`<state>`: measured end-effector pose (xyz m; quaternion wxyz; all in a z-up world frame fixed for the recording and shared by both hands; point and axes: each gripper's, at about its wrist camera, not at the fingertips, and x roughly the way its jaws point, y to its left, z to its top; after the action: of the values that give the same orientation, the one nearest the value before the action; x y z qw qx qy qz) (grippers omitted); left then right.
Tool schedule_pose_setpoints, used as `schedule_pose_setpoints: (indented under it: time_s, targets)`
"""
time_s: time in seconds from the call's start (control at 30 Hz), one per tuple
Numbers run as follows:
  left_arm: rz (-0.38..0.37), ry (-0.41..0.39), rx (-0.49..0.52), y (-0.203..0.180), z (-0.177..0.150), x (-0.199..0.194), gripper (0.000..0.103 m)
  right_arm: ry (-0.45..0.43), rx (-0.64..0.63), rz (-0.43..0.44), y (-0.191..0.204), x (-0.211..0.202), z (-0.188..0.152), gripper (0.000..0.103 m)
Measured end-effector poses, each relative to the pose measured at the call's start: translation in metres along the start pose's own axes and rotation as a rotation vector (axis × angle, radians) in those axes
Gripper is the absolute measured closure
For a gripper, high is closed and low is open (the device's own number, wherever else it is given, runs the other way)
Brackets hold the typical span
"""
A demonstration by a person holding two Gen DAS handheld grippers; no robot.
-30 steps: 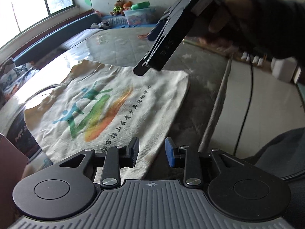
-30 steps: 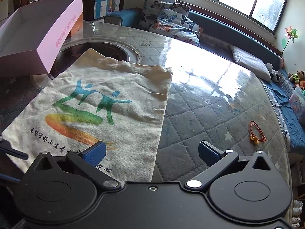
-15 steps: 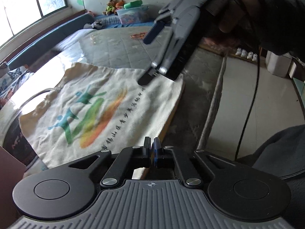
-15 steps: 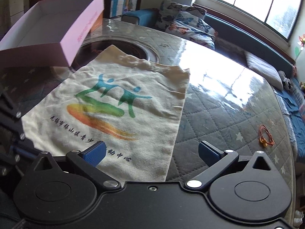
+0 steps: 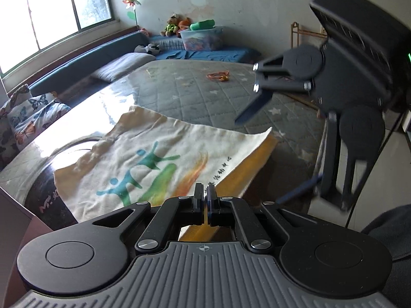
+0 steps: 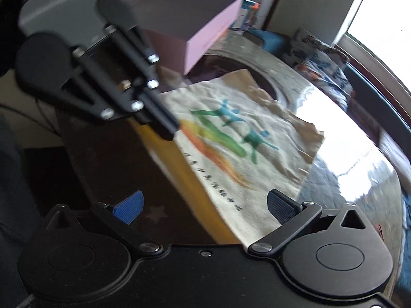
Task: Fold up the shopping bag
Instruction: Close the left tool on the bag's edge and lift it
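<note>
A cream canvas shopping bag with a green, blue and orange logo lies on the quilted table. My left gripper is shut on the bag's near edge and holds it slightly raised, so a yellowish underside shows. In the right wrist view the bag runs away from the camera, and the left gripper pinches its near left corner. My right gripper is open, with the bag's near edge lying between its blue pads. From the left wrist view the right gripper straddles the bag's right corner.
A pink box stands just beyond the bag's far left side. An orange cord lies further out on the table. Butterfly cushions, a blue bench and a toy bin line the window wall. The table edge drops off to the right.
My left gripper shut on the bag's near edge and lifted it. My right gripper swung down from above the bag to its near right corner, still open.
</note>
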<state>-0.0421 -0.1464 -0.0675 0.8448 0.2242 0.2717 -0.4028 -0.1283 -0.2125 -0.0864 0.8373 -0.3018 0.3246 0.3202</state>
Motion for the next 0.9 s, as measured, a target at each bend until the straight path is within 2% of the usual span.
schedule_pose_setpoints:
  time_s: [0.07,0.13,0.17,0.23,0.27,0.33,0.43,0.5,0.53,0.57,0.7,0.9]
  targets:
    - [0.000,-0.008,-0.003,0.002,-0.001,-0.003,0.100,0.007,-0.043,-0.016,0.007,0.007,0.003,0.012]
    - [-0.001,-0.016,-0.007,0.005,-0.001,-0.006,0.100,0.015,-0.073,-0.030,0.011,0.014,0.006,0.029]
    - [-0.001,-0.020,-0.008,0.006,-0.002,-0.008,0.100,0.015,-0.081,-0.032,0.012,0.017,0.007,0.033]
    - [-0.001,-0.028,-0.012,0.008,-0.002,-0.011,0.100,0.014,-0.094,-0.050,0.013,0.022,0.010,0.048]
    - [-0.001,-0.033,-0.014,0.009,-0.002,-0.012,0.100,0.015,-0.097,-0.060,0.013,0.025,0.011,0.051]
    - [-0.001,-0.041,-0.017,0.012,-0.003,-0.015,0.098,0.015,-0.091,-0.061,0.011,0.027,0.012,0.070]
    - [-0.002,-0.053,-0.022,0.015,-0.004,-0.020,0.092,0.020,-0.048,-0.041,0.005,0.028,0.015,0.081]
    - [-0.002,-0.061,-0.025,0.018,-0.005,-0.023,0.077,0.019,-0.039,-0.029,0.004,0.027,0.014,0.084]
    - [-0.002,-0.065,-0.027,0.019,-0.005,-0.024,0.060,0.017,-0.040,-0.027,0.005,0.026,0.014,0.085]
    - [-0.002,-0.069,-0.029,0.020,-0.005,-0.026,0.048,0.016,-0.036,-0.024,0.004,0.025,0.014,0.086]
    - [0.002,-0.058,0.017,0.006,-0.022,-0.044,0.046,0.014,-0.006,-0.007,0.002,0.024,0.017,0.090]
    - [0.018,-0.047,0.156,-0.020,-0.024,-0.032,0.046,0.015,-0.004,0.048,0.006,0.015,0.021,0.094]
